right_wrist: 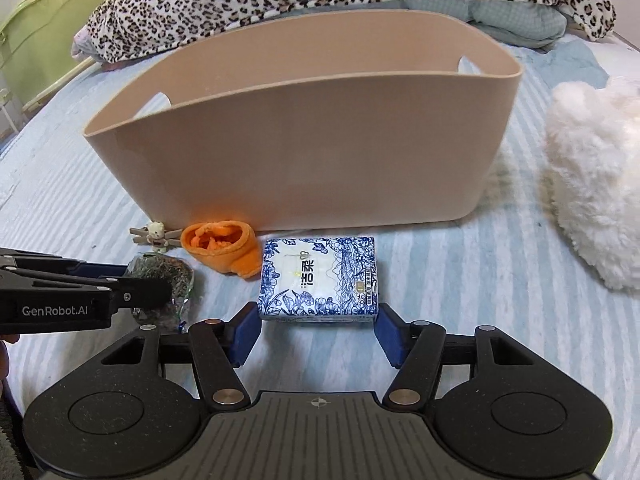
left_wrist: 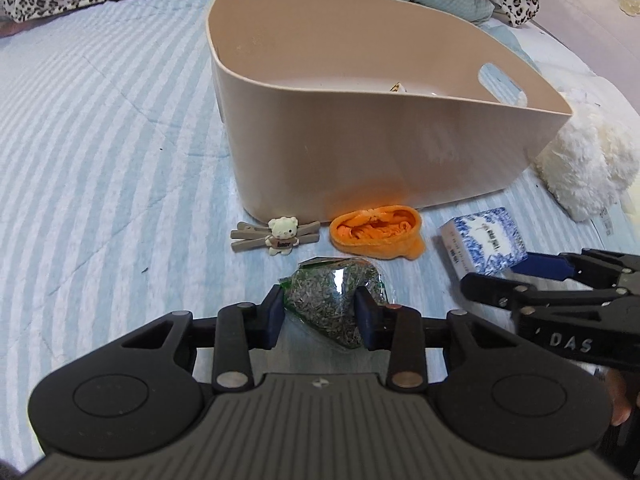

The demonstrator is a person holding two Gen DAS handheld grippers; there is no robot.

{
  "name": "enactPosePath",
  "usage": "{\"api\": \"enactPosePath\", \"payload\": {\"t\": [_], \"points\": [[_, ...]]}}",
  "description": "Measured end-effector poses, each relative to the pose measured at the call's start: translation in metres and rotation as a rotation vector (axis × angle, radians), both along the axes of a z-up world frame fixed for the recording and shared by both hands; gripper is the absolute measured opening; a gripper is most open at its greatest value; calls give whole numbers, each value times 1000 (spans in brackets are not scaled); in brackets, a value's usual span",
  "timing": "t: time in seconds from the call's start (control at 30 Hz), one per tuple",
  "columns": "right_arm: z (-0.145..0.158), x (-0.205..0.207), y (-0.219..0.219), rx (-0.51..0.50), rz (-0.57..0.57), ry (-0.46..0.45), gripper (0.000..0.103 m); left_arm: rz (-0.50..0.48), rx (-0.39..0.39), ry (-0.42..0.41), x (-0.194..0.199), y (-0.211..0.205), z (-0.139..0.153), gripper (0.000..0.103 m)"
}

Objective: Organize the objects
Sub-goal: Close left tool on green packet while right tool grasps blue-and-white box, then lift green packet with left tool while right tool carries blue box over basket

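Peeking over the beige bin's (left_wrist: 360, 152) rim, one unidentifiable item (left_wrist: 398, 88); left fingers (left_wrist: 272, 312) pinching herb bag (left_wrist: 324, 300), right fingers (right_wrist: 246, 332) apart.

Soft, even daylight fills both views, bright without harsh shadows. The beige basket (left_wrist: 360, 152) throws only a faint shade on the striped bed (left_wrist: 100, 160), and its wall picks up an orange tint from the orange cloth (left_wrist: 376, 236) beside it. Fisheye distortion bends the basket rim and stripes, with dark corners. The plastic bag (left_wrist: 332, 304) shows small glints. The white plush (right_wrist: 592, 184) looks slightly washed out.
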State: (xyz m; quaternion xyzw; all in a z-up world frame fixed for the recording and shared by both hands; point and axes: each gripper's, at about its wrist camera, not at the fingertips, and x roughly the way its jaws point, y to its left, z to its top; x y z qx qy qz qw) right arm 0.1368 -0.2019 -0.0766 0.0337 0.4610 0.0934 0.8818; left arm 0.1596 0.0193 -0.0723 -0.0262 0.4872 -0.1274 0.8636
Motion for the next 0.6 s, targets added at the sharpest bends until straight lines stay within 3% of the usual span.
{"api": "enactPosePath", "payload": {"t": [0.27, 0.6], "points": [[29, -20, -7, 11, -5, -65, 58, -11, -10, -44, -17, 6, 21, 39], [81, -34, -15, 24, -38, -210, 58, -43, -15, -199, -29, 7, 74, 39]]}}
